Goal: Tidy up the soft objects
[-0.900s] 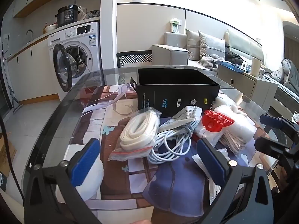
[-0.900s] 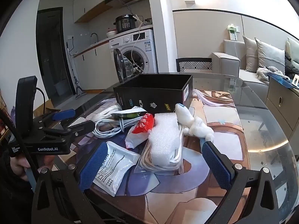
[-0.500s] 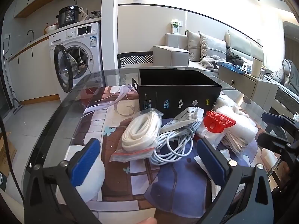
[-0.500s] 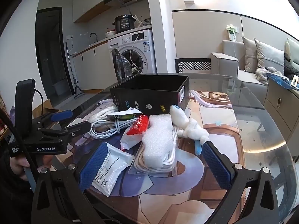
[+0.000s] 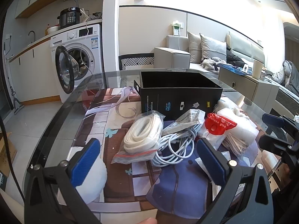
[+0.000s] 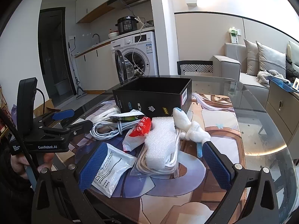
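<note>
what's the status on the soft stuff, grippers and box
Left gripper open, empty. Right gripper open, empty. Cables, bags and plush toy still piled in front of the black box. Nothing blocking the box.

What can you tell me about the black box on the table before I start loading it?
The black box is an open-topped, rectangular carton that looks like glossy printed cardboard, with small logos and white text along its near side and a label on one end. It stands upright on the glass table, behind the pile of bagged items. No lid shows, and what can be seen of its inside looks empty. A white plush toy lies against its front corner. Neither gripper touches it.
</note>
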A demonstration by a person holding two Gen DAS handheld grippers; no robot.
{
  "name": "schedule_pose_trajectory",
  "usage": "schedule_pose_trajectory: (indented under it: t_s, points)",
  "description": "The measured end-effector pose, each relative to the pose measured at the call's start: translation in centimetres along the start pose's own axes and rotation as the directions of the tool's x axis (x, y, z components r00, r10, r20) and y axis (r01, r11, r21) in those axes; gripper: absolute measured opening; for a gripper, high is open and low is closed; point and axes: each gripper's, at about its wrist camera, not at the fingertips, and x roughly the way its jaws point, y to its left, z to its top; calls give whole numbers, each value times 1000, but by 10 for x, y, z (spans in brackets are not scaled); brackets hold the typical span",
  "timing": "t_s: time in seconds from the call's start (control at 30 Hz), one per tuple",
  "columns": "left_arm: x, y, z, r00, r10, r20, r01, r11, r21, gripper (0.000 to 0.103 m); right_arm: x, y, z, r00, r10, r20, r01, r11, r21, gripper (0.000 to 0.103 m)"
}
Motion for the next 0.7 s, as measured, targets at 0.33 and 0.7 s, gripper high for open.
schedule_pose_trajectory:
  t_s: [0.33,0.7]
  points:
    - [-1,1,0,1000,0,2,0,1000,0,103,-1,1,0,1000,2,3,-2,1000,-1,103]
    - [-2,0,1,1000,2,2,-2,1000,1,103,-1,1,1,1000,0,6,0,1000,-1,103]
